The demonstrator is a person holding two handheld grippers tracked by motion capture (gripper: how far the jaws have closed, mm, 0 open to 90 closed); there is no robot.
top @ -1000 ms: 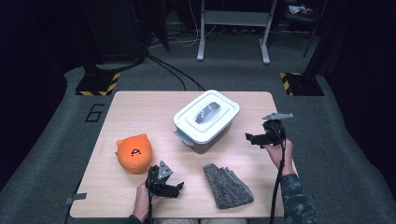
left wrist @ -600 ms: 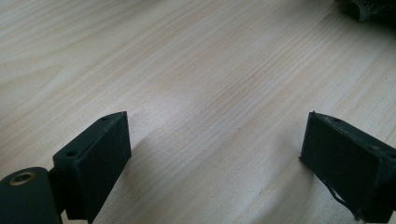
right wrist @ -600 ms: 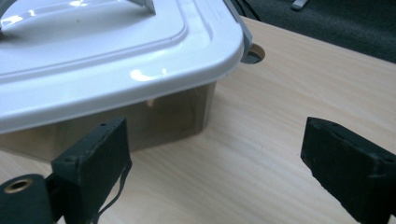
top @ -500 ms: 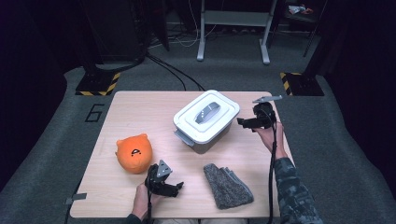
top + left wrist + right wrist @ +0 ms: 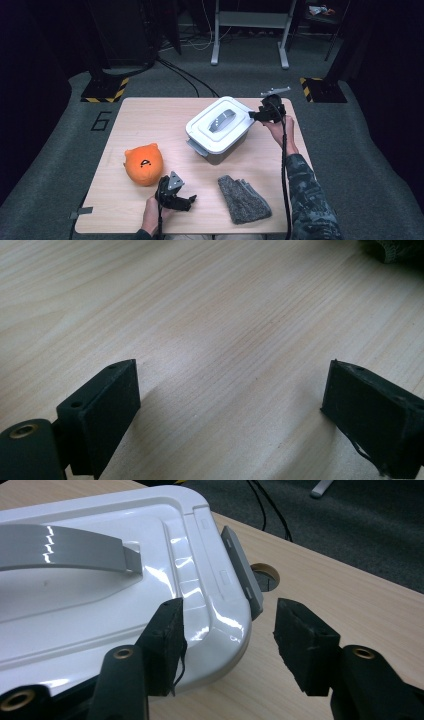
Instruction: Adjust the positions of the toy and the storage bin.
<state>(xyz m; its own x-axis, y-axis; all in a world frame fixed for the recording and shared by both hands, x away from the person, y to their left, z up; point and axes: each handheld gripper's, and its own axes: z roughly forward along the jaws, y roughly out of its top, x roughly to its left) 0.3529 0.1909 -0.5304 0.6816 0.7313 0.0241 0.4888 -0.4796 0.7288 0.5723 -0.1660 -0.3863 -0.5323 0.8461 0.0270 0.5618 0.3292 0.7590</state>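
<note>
At the bench's [image 5: 150,115] far right corner — right gripper [image 5: 227,630] half-closed around the white box's [image 5: 220,131] grey latch [image 5: 242,570], fingers just narrowing, not yet pressing.
Rigid, glossy plastic, probably slippery — that latch or the handle [image 5: 60,550] grips best; left gripper [image 5: 230,405] wide open, empty.

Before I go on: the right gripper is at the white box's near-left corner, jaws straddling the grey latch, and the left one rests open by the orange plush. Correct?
Not quite. The right gripper is at the white box's far-right corner, as the high view shows. Its jaws straddle the grey latch without pressing it, having just been closing. The left gripper does rest open by the orange plush.
</note>
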